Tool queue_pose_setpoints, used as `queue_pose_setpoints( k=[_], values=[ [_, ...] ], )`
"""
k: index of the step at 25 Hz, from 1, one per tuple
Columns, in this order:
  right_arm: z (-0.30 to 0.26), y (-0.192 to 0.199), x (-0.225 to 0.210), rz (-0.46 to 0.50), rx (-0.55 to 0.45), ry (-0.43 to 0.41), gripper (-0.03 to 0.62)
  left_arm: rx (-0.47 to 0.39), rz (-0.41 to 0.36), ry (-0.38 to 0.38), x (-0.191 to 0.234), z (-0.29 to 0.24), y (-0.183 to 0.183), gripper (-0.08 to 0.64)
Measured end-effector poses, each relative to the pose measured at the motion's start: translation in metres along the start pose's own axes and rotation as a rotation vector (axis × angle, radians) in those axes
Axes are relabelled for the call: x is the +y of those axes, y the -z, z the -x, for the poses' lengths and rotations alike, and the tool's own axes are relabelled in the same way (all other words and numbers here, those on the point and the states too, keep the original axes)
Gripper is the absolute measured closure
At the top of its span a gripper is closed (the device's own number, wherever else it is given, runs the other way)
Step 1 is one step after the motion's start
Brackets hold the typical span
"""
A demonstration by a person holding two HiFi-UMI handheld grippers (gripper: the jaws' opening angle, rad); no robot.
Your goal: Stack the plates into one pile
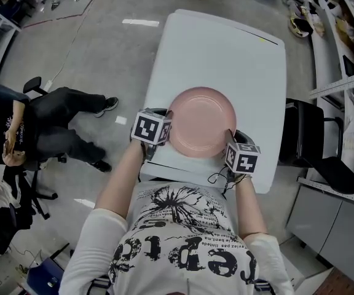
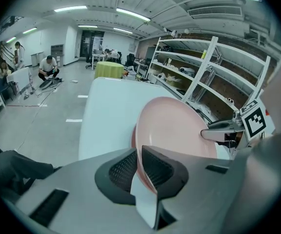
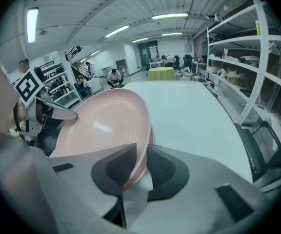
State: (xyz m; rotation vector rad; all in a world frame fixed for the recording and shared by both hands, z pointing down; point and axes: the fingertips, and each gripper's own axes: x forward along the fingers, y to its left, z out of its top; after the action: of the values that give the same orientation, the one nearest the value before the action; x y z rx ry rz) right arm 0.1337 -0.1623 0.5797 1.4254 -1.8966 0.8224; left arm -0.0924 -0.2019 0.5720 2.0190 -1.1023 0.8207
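Currently pink plate is at the surface's near edge, left gripper and right gripper each clamped narrowly on opposite rims. Keep both level, lower together, release only once it's seated.

Person: white short-sleeved T-shirt, black graphic print and lettering. Left gripper, right gripper: grey shells, dark ribbed pads, black-and-white marker cube each. Black cable at right.

smooth, faintly glossy pink plate, matt white tabletop, ribbed matt black pads
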Motion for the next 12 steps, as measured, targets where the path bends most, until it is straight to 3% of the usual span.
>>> queue_pose_setpoints(
  k=[5, 12],
  values=[
    [-0.004, 0.005, -0.005, 0.035, 0.017, 0.042, 0.512, 0.009, -0.014, -0.066, 0.000, -0.007, 0.006, 0.520],
    [-0.009, 0.006, -0.006, 0.099, 0.028, 0.076, 0.495, 0.006, -0.095, -0.159, -0.002, -0.020, 0.013, 0.500]
  ],
)
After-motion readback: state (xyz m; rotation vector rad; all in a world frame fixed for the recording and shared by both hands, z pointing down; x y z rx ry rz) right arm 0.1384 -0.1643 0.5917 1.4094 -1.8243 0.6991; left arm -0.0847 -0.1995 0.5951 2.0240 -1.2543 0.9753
